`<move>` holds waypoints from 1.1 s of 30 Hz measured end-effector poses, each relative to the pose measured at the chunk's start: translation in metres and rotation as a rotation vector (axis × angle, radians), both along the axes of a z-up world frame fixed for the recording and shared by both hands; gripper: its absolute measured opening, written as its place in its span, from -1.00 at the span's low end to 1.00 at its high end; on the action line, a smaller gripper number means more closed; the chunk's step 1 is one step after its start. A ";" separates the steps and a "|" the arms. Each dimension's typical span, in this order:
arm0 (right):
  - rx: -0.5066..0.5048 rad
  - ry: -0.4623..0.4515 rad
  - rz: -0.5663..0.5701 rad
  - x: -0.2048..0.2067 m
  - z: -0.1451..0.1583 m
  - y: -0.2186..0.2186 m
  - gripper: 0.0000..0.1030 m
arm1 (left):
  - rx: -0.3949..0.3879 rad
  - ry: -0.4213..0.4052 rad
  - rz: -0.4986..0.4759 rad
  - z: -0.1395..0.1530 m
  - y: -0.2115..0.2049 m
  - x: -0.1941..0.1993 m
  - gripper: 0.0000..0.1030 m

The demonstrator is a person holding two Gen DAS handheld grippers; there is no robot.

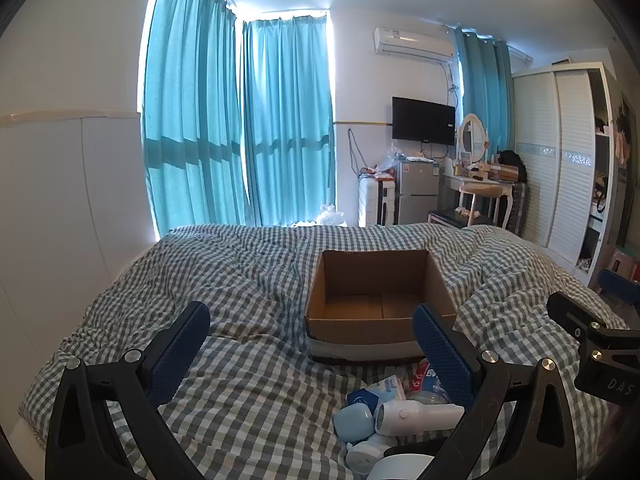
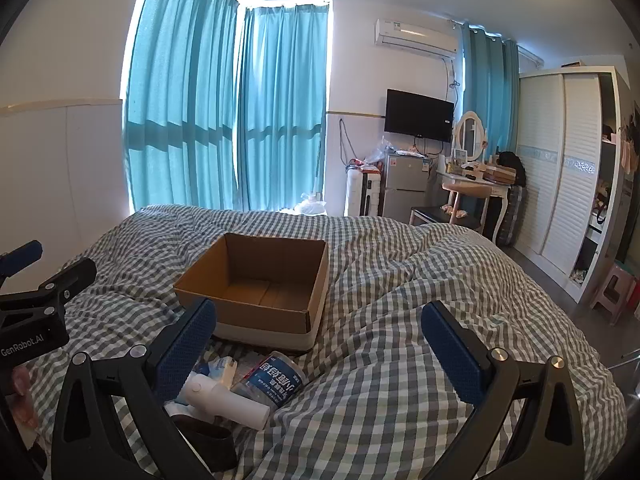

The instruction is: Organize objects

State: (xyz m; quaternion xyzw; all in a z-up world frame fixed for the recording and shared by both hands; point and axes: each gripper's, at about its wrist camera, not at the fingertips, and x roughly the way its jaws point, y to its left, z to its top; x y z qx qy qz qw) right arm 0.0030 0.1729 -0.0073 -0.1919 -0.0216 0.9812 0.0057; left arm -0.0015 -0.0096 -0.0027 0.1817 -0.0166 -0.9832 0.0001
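Bed [image 1: 248,280] with grey checked duvet fills both views. Cardboard box [image 1: 376,320] sits open on it, nothing visible inside. Near side of box: small pile with white handheld device [image 2: 224,398], blue-labelled clear bottle [image 2: 276,378], pale blue case [image 1: 354,420]. Left hand-held gripper [image 1: 312,344] tilted slightly down, jaws wide, holding nothing; pile just beside its right finger. Right hand-held gripper [image 2: 320,344] likewise wide and empty, pile by its left finger.

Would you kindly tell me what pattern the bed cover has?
The bed cover is a grey-and-white gingham check, clearest in the right wrist view.
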 end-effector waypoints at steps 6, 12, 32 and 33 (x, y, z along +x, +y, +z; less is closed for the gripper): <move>-0.001 -0.001 0.003 0.002 -0.001 0.000 1.00 | -0.003 -0.003 0.003 -0.001 0.000 0.000 1.00; 0.003 -0.004 0.003 0.003 -0.003 -0.003 1.00 | -0.012 -0.006 0.003 -0.001 0.001 0.001 1.00; 0.007 -0.020 0.022 0.003 0.000 -0.010 1.00 | 0.005 -0.014 0.017 -0.004 -0.002 0.001 1.00; 0.007 -0.022 0.024 0.003 0.000 -0.011 1.00 | 0.005 -0.013 0.018 -0.003 -0.002 0.001 1.00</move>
